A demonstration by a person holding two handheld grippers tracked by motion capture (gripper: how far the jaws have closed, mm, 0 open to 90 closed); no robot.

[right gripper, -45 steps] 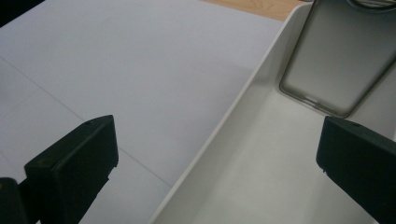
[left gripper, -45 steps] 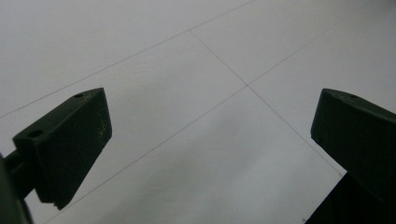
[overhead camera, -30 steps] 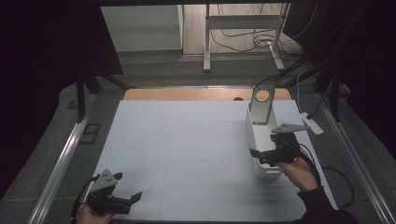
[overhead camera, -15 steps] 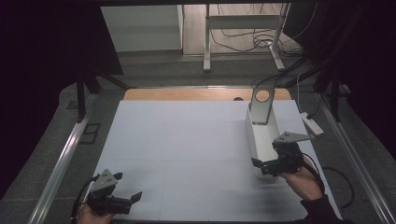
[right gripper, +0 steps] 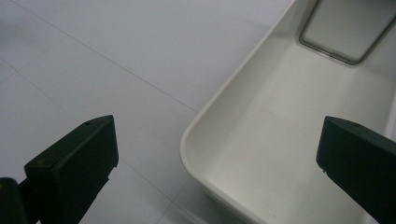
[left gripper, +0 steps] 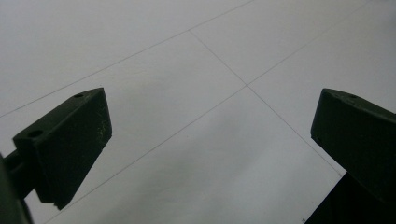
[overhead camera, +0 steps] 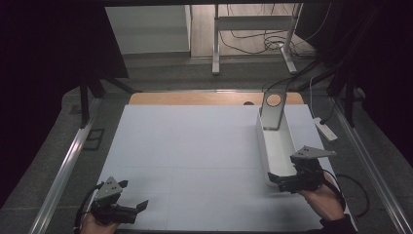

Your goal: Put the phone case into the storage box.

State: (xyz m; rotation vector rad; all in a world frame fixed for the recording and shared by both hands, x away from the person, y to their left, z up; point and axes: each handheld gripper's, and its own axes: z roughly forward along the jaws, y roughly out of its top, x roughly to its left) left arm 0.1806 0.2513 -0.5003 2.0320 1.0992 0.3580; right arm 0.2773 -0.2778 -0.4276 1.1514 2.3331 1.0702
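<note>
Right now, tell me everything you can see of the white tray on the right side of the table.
The white tray is a long, narrow, open-topped bin with rounded corners and smooth, plastic-looking walls. Nothing lies in it except a grey plate with a round hole that stands at its far end. It sits flat on the white table, lengthwise away from the person. The right gripper hangs open at its near corner, jaws apart over the rim, not visibly touching it.

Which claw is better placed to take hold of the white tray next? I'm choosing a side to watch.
Right. The right claw hangs open at the near end of the white tray, its rim between the jaws. The left claw is open far across the table.
</note>
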